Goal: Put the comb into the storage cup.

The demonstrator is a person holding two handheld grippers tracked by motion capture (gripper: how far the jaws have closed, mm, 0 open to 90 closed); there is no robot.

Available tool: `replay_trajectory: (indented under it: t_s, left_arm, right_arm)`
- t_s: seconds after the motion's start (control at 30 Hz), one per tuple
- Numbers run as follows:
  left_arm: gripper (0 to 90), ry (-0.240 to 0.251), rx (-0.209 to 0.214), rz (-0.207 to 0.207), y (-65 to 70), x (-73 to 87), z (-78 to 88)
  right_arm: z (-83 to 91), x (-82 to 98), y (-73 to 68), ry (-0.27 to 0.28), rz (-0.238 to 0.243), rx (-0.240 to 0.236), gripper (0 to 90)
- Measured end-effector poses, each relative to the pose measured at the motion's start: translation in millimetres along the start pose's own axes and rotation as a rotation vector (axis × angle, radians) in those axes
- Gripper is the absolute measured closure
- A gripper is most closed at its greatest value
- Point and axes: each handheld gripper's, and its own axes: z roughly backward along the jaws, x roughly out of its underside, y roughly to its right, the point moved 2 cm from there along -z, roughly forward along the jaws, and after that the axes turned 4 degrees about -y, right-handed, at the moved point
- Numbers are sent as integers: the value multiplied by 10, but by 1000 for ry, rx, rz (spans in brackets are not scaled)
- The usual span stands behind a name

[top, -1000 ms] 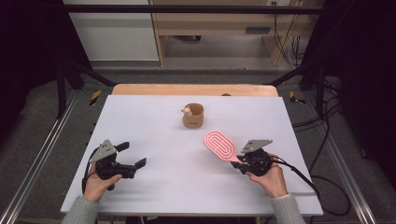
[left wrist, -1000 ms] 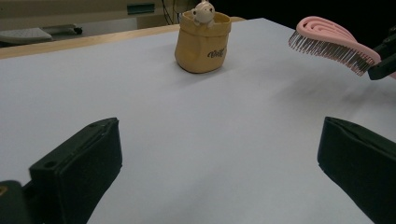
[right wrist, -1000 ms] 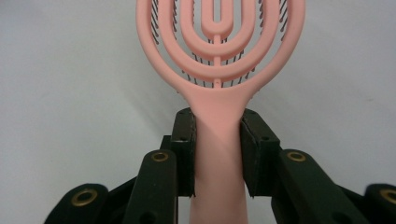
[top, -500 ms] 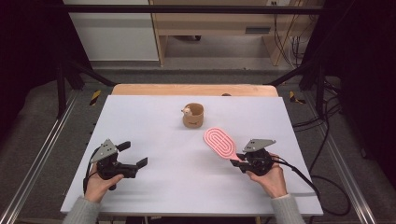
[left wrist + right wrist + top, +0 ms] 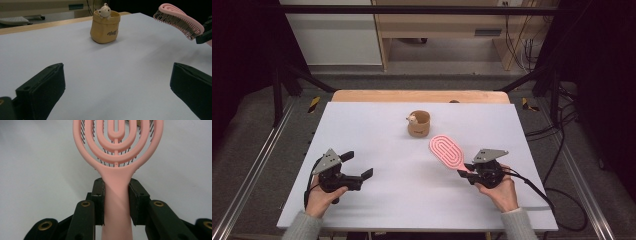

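The right gripper [image 5: 468,175] is clamping the handle of one pink plastic oval hairbrush [image 5: 446,151], raised at the table's near right, bristles down; I judge keeping it level while carrying it to the single tan cup with a bear figure [image 5: 419,123], farther left, is wise. The left gripper [image 5: 357,167] is waiting with jaws apart, near left on the white table [image 5: 377,130]

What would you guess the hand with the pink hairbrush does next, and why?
Probably carry the hairbrush forward toward the little tan pouch. The right gripper has its jaws clamped on the handle, with the brush head lifted off the table and aimed that way, while the left gripper stands open, holding nothing.
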Motion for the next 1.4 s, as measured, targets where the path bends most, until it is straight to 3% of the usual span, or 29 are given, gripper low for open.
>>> replay_trajectory:
  t_s: [1.4]
  left_arm:
    - [0,2,47,-24,389,-232,-158]
  right_arm:
    - [40,-38,-47,79,16,-20,696]
